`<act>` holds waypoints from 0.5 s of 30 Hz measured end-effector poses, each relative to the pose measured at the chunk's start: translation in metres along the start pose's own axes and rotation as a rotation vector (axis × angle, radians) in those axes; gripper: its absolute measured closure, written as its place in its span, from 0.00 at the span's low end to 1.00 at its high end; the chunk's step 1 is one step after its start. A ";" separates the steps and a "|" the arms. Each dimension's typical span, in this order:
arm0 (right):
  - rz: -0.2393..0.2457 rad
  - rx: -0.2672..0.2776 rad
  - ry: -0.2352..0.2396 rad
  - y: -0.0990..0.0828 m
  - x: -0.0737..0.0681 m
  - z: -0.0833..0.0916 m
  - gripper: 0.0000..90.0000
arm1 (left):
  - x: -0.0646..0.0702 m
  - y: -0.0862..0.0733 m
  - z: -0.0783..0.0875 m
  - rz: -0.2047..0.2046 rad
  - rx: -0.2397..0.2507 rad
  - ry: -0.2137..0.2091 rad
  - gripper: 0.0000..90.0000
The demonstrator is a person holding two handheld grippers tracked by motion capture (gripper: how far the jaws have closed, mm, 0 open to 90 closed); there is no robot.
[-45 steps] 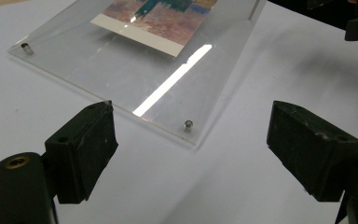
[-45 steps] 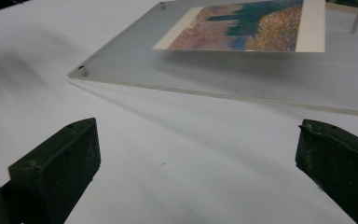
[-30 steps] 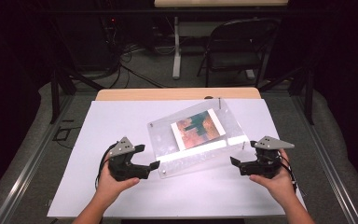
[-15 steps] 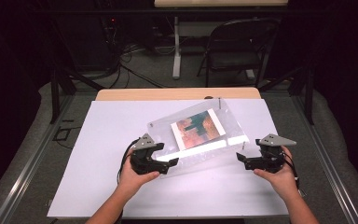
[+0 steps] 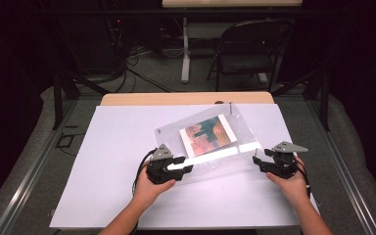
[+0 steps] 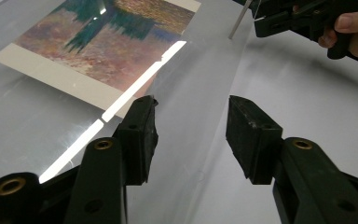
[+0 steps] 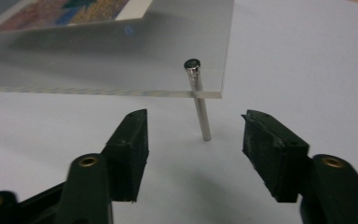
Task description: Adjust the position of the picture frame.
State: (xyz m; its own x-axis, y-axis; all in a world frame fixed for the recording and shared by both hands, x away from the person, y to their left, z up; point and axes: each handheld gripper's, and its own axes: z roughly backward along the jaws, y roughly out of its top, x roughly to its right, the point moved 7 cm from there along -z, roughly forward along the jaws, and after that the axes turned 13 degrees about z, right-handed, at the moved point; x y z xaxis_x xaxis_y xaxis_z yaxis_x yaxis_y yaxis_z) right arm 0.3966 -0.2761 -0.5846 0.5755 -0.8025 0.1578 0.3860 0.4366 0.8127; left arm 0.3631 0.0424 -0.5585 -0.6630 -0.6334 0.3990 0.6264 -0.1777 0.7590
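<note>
Two grippers are at the near side of a clear plastic frame (image 5: 210, 142) with a colourful picture (image 5: 207, 135) inside it. The frame sits on the white table (image 5: 107, 156), turned a little crooked, and it stands up off the table on thin metal pins. That gap under it looks like why the person comes in low from the near side, one gripper at each end, probably to lift it evenly with both.

The left gripper (image 5: 182, 166) is at the near left corner. In the left gripper view its jaws have just been closing and now stand about half open. The clear edge of the frame runs between them, but the pads (image 6: 140, 126) do not press on it yet.

The right gripper (image 5: 258, 161) is at the near right corner. In the right gripper view its jaws have just been closing too, and are half open. One metal pin (image 7: 199, 105) stands just ahead of the gap between them, with the frame's corner right above. The pads (image 7: 133, 140) touch nothing yet.
</note>
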 end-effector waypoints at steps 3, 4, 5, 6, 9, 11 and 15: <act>0.011 -0.011 -0.008 -0.002 0.001 -0.009 0.63 | 0.001 -0.003 -0.004 0.004 -0.006 -0.007 0.72; 0.011 -0.011 -0.008 -0.002 0.001 -0.009 0.63 | 0.001 -0.003 -0.004 0.004 -0.006 -0.007 0.74; 0.015 -0.014 -0.012 -0.003 0.002 -0.011 0.65 | 0.001 -0.003 -0.005 0.002 -0.007 -0.006 0.74; 0.029 -0.017 -0.010 -0.003 0.002 -0.013 0.73 | 0.002 -0.004 -0.006 0.002 -0.009 0.007 0.80; 0.039 -0.019 -0.011 -0.002 0.001 -0.016 0.77 | 0.002 -0.007 -0.009 0.005 -0.011 0.016 0.87; 0.050 -0.018 -0.013 -0.001 0.001 -0.018 0.81 | 0.001 -0.009 -0.011 0.001 -0.018 0.021 0.91; 0.063 -0.026 -0.032 0.000 0.002 -0.021 0.85 | 0.004 -0.012 -0.015 0.011 -0.023 0.004 0.97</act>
State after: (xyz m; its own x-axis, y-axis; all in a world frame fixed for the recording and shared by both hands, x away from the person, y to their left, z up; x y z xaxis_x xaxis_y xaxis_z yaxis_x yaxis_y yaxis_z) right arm 0.4131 -0.2694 -0.5959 0.5765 -0.7852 0.2263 0.3686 0.4970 0.7856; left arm 0.3589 0.0312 -0.5736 -0.6545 -0.6385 0.4049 0.6429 -0.1881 0.7425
